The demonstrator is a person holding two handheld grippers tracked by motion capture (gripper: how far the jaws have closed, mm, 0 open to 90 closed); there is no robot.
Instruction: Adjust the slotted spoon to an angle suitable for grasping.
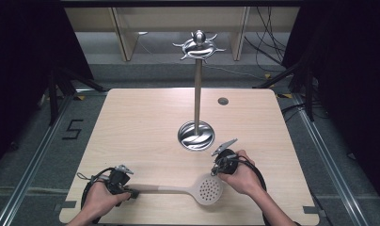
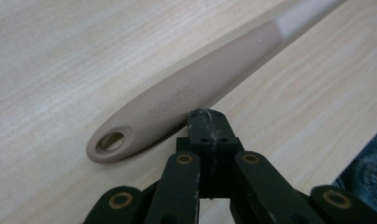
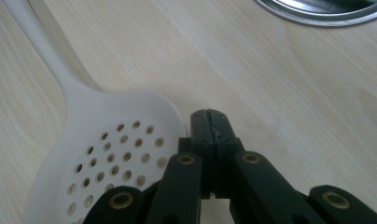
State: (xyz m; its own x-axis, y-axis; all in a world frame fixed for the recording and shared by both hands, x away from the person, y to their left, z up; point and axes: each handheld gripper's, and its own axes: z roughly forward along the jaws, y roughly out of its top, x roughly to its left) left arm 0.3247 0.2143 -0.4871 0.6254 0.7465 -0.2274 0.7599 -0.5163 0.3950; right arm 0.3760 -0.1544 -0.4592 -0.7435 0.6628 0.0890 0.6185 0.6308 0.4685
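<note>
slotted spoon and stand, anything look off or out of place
Nothing damaged or spilled. The slotted spoon lies flat on the table rather than hanging from the utensil stand, whose hooks are bare. Both hand-held grippers, left and right, are shut beside it.

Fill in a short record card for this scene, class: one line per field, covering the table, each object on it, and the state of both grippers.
surface: light wooden table
utensil: pale slotted spoon lying flat, tan handle with hanging hole toward the person's left
stand: metal utensil stand, round base on the table, hooks on top, nothing hanging
left gripper: jaws shut, empty, beside the handle end
right gripper: jaws shut, empty, at the edge of the spoon's perforated bowl
hands: one on each gripper
</note>
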